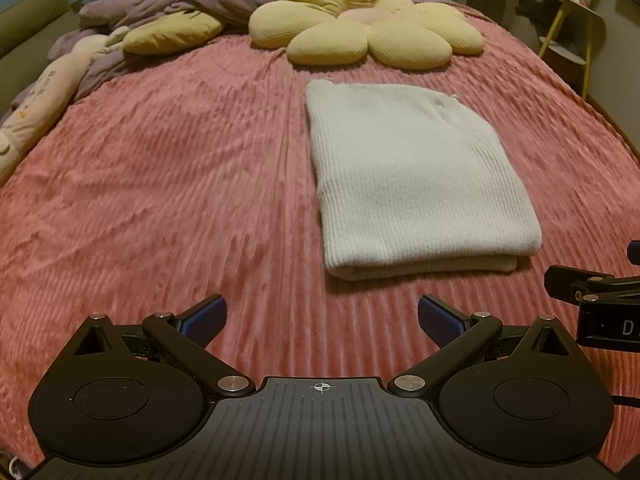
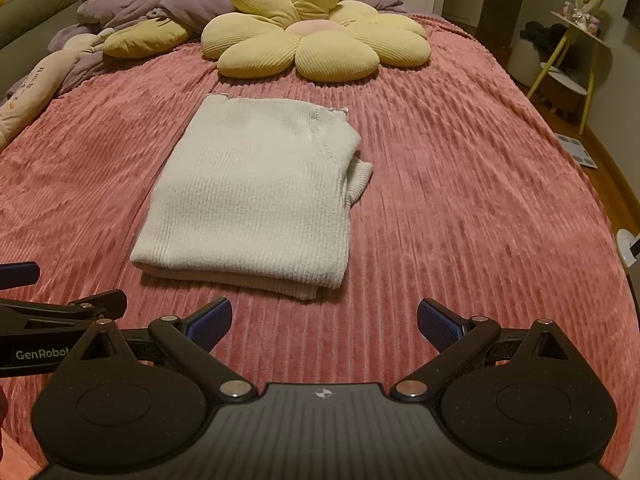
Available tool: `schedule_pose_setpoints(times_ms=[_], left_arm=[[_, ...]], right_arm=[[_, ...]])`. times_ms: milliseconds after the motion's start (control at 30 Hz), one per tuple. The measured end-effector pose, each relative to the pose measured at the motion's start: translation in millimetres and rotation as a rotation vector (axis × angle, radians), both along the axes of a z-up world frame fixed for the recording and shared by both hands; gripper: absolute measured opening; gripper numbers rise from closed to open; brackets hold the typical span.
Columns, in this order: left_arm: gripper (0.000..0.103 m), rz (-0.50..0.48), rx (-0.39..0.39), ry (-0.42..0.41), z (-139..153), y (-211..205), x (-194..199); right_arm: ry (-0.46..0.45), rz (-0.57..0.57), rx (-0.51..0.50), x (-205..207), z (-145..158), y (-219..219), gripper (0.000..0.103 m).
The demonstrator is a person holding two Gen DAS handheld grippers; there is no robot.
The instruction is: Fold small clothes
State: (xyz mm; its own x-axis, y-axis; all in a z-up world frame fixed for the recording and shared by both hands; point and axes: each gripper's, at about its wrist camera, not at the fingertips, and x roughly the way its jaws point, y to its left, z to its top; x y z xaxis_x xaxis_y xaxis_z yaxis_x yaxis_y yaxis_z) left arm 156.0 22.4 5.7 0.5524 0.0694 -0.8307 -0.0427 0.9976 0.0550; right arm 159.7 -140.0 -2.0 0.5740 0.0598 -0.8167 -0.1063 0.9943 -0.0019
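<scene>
White ribbed sweater (image 2: 248,196) lies folded in a neat rectangle on the pink ribbed bedspread (image 2: 460,200), near the middle of the bed, below the yellow flower cushion (image 2: 316,36). Left hand-held gripper (image 1: 322,320) and right hand-held gripper (image 2: 324,322) both hover before its near edge, fingers spread apart, holding nothing.

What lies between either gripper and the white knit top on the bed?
Nothing visible. Only bare pink bedspread separates the open left gripper and open right gripper from the folded white knit top; the flower cushion sits beyond it.
</scene>
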Motion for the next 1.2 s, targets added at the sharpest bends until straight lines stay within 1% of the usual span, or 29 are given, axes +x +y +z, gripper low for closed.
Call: schedule_pose_setpoints(times_ms=[1000,1200], left_arm=[[0.103,-0.009,-0.018,0.0,1.1,-3.6,1.0],[0.103,-0.015,-0.01,0.005,0.3,-5.8,2.2]], right_arm=[[-0.015,-0.011,0.014,-1.5,3.7,-3.5,0.099],[-0.018,-0.011,0.012,-1.3,4.0,-3.5,0.099]])
